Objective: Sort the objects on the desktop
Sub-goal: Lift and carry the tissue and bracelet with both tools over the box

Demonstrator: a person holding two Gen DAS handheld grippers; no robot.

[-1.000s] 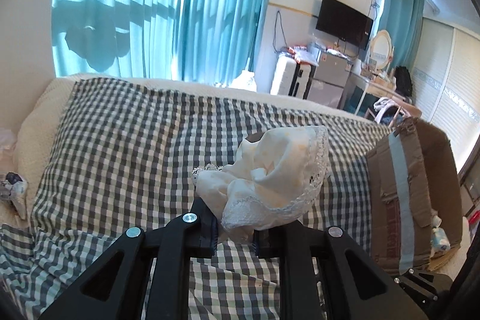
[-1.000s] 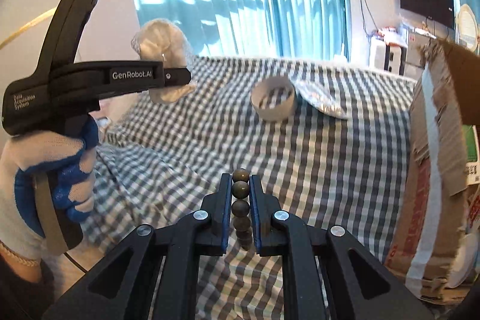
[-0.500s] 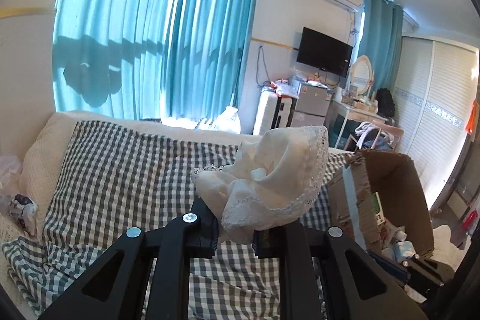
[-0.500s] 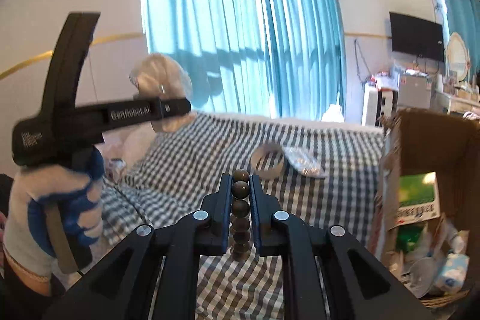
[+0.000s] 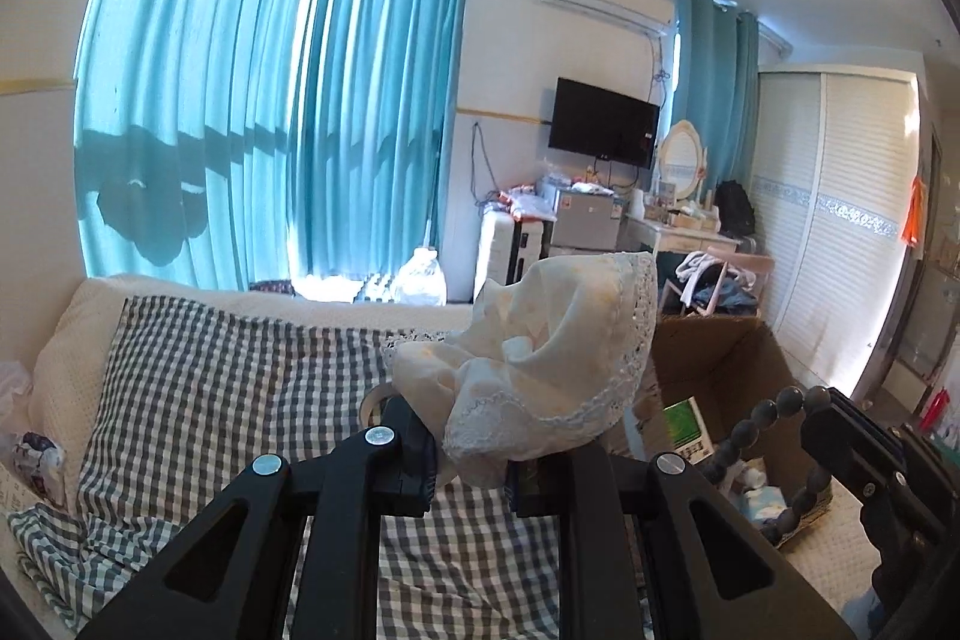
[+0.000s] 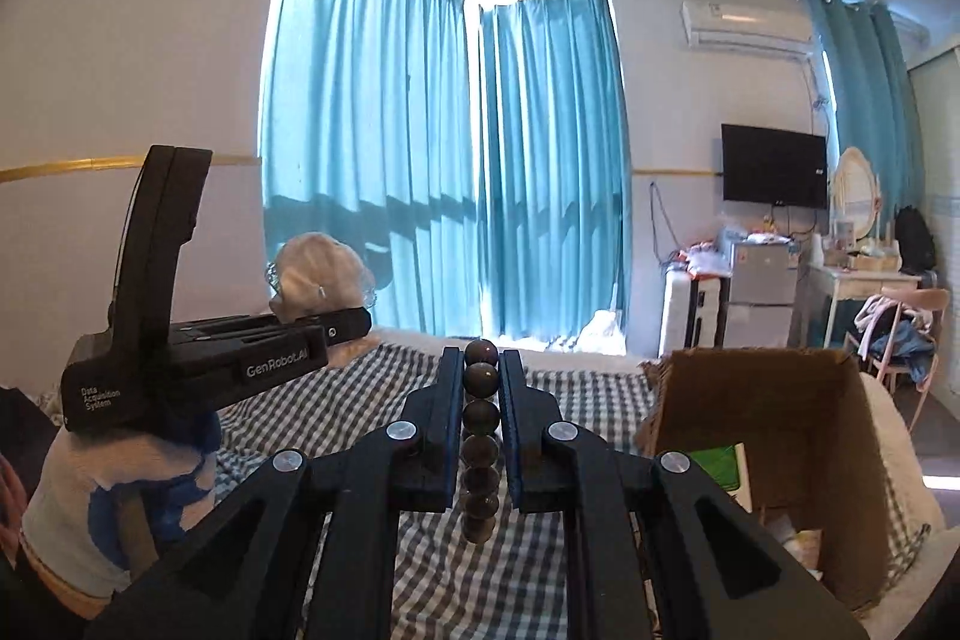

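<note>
My left gripper (image 5: pixel 468 454) is shut on a cream lace-edged cloth (image 5: pixel 540 364) and holds it high above the checked bedspread (image 5: pixel 228 388). It also shows in the right wrist view (image 6: pixel 336 325), at left, with the cloth (image 6: pixel 312 268) bunched at its tips. My right gripper (image 6: pixel 480 370) is shut on a dark bead bracelet (image 6: pixel 480 418), whose beads hang between the fingers. In the left wrist view the bracelet (image 5: pixel 750 430) hangs over the open cardboard box (image 5: pixel 720 364) at right.
The cardboard box (image 6: pixel 756 400) stands at the bed's right edge with a green packet (image 6: pixel 720 463) and small items inside. A tape roll (image 5: pixel 375 397) peeks out behind the left fingers. Blue curtains, a TV and a dresser stand beyond the bed.
Both grippers have risen and tilted up, so the bed sits lower in view. The right gripper with the bracelet has moved over the box. Both grips are unchanged.
</note>
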